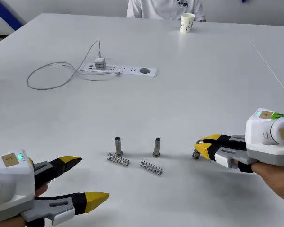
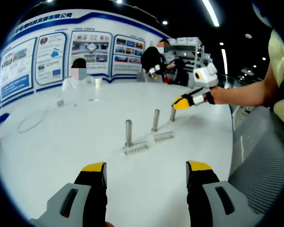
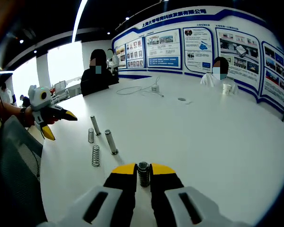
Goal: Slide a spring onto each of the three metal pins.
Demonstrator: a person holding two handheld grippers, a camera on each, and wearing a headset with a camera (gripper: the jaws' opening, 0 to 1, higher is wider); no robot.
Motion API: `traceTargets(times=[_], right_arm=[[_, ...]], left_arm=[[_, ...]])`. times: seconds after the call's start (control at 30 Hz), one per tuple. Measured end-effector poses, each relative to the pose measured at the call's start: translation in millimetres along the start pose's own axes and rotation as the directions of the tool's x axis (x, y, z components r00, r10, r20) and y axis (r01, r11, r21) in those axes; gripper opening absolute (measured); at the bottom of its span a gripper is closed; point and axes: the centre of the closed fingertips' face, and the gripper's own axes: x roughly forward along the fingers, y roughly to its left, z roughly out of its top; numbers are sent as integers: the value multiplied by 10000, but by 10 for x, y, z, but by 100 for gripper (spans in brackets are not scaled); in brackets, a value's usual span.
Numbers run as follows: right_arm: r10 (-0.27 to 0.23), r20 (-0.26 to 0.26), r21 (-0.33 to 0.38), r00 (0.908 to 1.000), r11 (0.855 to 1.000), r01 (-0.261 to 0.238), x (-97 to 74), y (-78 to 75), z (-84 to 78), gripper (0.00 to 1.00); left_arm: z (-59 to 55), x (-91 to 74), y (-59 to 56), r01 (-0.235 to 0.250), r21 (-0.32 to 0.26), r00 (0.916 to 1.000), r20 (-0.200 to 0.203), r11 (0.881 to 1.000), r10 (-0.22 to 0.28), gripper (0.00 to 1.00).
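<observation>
as pins (image 1: 118,145) stand, tongs (image 3: 143,167) pinch spring (image 3: 143,177)

Between fingers (image 3: 125,172) of the right gripper (image 3: 143,169) — the third pin (image 3: 143,165) mostly hidden.

Bright, even light comes from ceiling strips (image 2: 209,12) overhead. The white table (image 1: 203,71) shows mild glare, with a faint, soft shadow under the right gripper (image 1: 201,147). Both gripper views bulge strongly towards their edges, and the far wall posters (image 3: 199,42) look soft.
</observation>
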Motion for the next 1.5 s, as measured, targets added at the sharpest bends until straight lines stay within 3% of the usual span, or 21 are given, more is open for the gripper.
traceTargets(times=[0.57, 1.5], right_arm=[[-25, -348, 73, 9994, 10000, 27, 6, -37, -122, 15], [-39, -1018, 14, 9948, 10000, 41, -110, 36, -294, 17]], left_arm=[[11, 1, -14, 27, 27, 10000, 23, 10000, -27, 69], [39, -18, -4, 6, -21, 9993, 380, 10000, -5, 69]])
